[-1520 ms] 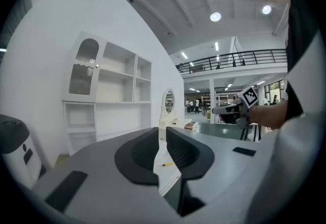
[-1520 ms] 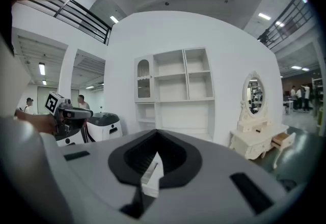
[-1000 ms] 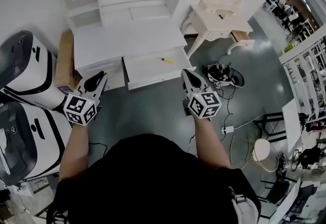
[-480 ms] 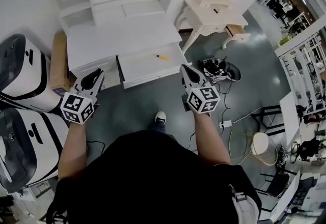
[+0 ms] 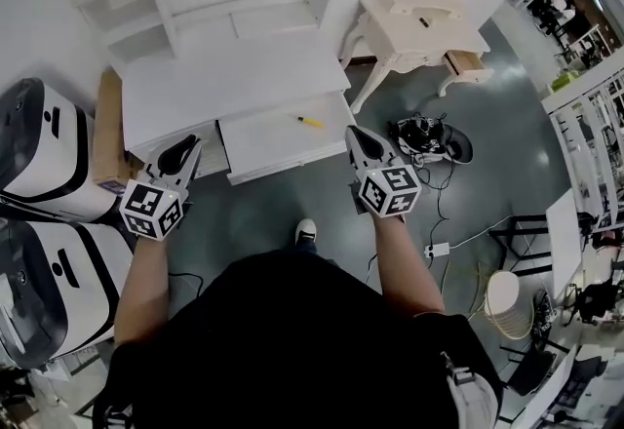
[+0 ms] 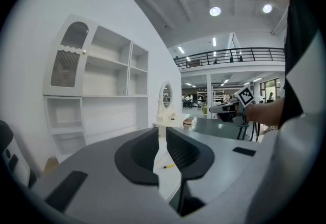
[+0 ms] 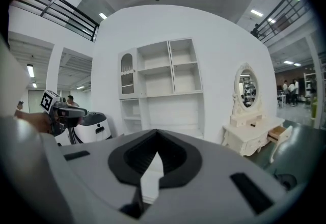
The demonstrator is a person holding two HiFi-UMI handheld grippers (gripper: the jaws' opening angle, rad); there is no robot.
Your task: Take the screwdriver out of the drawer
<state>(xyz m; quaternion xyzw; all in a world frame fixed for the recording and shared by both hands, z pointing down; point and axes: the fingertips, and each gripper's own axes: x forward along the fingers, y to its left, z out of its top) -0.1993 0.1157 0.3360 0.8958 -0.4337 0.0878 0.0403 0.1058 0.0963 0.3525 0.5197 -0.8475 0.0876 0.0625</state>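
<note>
Head view: the person has stepped in, and both grippers have come nearer the open drawer (image 5: 263, 142); the yellow screwdriver (image 5: 310, 122) lies inside it, untouched. Right gripper (image 5: 352, 132) pinched together and empty, left gripper (image 5: 195, 144) parted a sliver, also empty; the reach looks next.

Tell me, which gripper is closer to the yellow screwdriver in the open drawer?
Right. The right gripper sits by the right front corner of the drawer, near the screwdriver; the left gripper is past the drawer's left end.
</note>
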